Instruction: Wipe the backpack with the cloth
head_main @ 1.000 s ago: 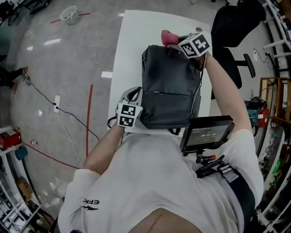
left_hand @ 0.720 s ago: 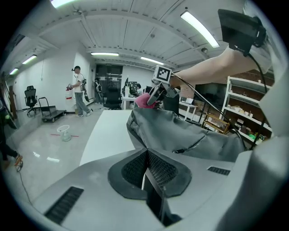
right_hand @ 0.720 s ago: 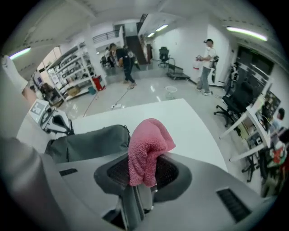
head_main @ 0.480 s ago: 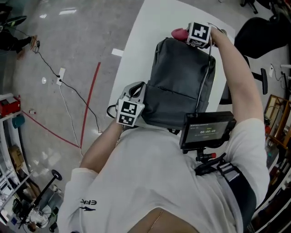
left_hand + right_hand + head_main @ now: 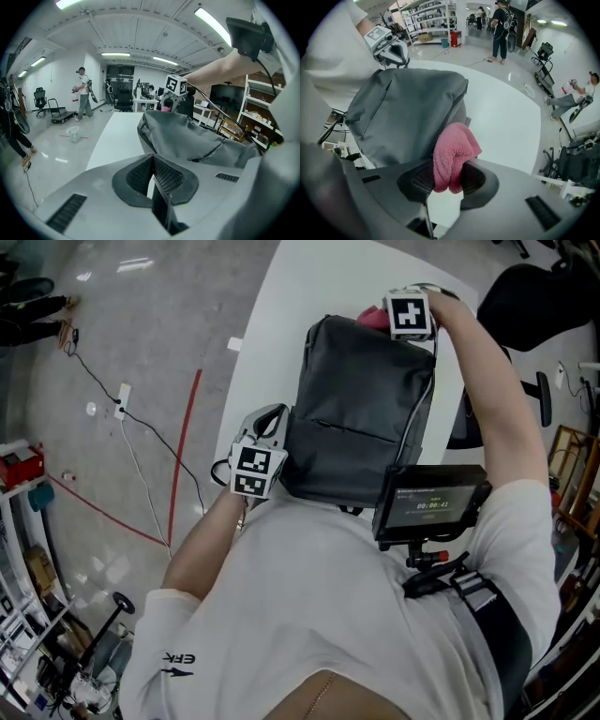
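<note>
- Why is the right arm stretched out so far?
- The right tongs (image 5: 449, 180) pinch the pink cloth (image 5: 452, 152), a folded wad bulging out past the pads. It sits at the far top edge of the backpack (image 5: 361, 409). Starting there would probably let the person (image 5: 319, 615) draw the wipe back toward the body along the whole front.
- And how does the backpack lie?
- Flat on the white surface (image 5: 291, 306), front panel up, bottom end close to the person's chest. Laid that way, it offers the cloth one broad face to run over.
- What are the left tongs doing?
- The left tongs (image 5: 153, 174) are pressed together, with nothing seen between the pads. They sit at the near left corner of the backpack, just beside it. That looks like a brace: soft fabric would likely slide or bunch under a pulling stroke, and a stop at that corner would check it.
- Is the cloth bearing down on the fabric?
- In the right gripper view it meets the top edge. How hard it presses cannot be told.
- How far along is the job, then?
- Early, most likely. The cloth is at one end and nearly the whole panel lies ahead of it.
</note>
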Action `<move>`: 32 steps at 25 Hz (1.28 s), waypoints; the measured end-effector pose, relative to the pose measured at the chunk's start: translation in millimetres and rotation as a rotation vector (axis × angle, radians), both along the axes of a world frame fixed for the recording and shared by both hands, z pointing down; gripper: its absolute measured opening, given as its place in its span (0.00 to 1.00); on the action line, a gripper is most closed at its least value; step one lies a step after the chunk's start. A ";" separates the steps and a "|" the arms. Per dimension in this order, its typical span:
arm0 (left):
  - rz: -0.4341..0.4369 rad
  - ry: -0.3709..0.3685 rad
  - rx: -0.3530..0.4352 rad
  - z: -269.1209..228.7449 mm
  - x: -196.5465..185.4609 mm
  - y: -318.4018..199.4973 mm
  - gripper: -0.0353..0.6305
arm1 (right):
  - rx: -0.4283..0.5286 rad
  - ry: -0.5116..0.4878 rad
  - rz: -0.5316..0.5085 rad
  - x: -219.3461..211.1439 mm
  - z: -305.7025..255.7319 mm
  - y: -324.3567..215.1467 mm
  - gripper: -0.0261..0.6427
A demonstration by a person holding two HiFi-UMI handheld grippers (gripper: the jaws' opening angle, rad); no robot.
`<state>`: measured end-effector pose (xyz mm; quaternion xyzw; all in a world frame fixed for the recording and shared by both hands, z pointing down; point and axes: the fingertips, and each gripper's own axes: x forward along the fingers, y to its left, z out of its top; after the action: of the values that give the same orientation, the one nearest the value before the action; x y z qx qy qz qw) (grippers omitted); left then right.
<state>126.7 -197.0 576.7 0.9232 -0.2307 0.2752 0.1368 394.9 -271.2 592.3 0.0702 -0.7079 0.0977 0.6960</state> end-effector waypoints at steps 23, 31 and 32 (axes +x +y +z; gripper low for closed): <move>0.032 -0.003 -0.019 8.2 1.6 -9.9 0.06 | 0.129 -0.026 0.247 61.5 -9.1 28.3 0.21; -0.055 -0.011 -0.004 -5.5 -1.4 14.0 0.06 | 0.235 -0.166 0.078 -18.1 -11.3 -28.3 0.21; -0.071 -0.015 -0.002 -6.2 -3.7 16.7 0.06 | 0.233 -0.174 0.051 -26.0 -9.8 -30.2 0.21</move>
<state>122.9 -180.2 570.5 0.9123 -0.2639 0.2773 0.1454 368.8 -301.4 582.4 0.1596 -0.7700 0.0383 0.6166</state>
